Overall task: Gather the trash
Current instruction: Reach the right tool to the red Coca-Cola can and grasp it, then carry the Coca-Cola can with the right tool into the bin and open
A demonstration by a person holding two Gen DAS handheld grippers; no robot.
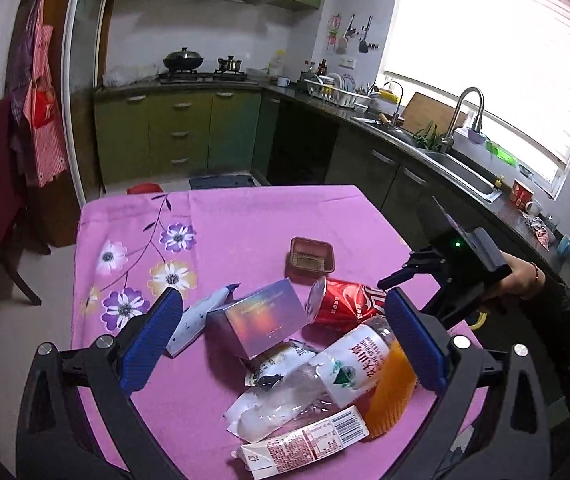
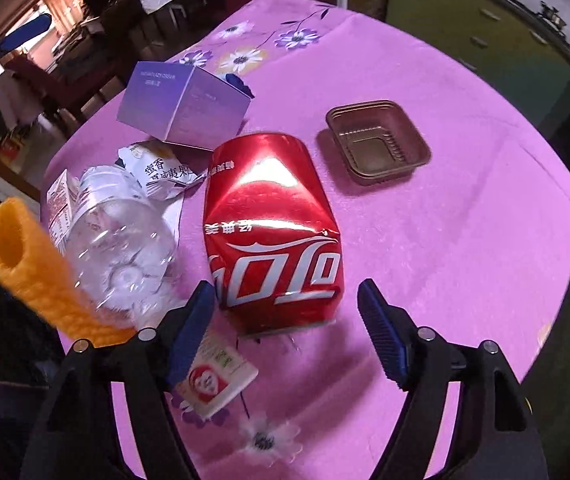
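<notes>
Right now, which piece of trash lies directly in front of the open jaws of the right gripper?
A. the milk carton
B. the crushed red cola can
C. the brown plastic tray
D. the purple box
B: in the right wrist view the crushed red cola can lies on its side just ahead of the right gripper, whose jaws stand open, while the brown plastic tray sits apart, farther back on the pink tablecloth.

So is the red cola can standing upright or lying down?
Lying down. The red cola can rests on its dented side on the pink tablecloth.
</notes>
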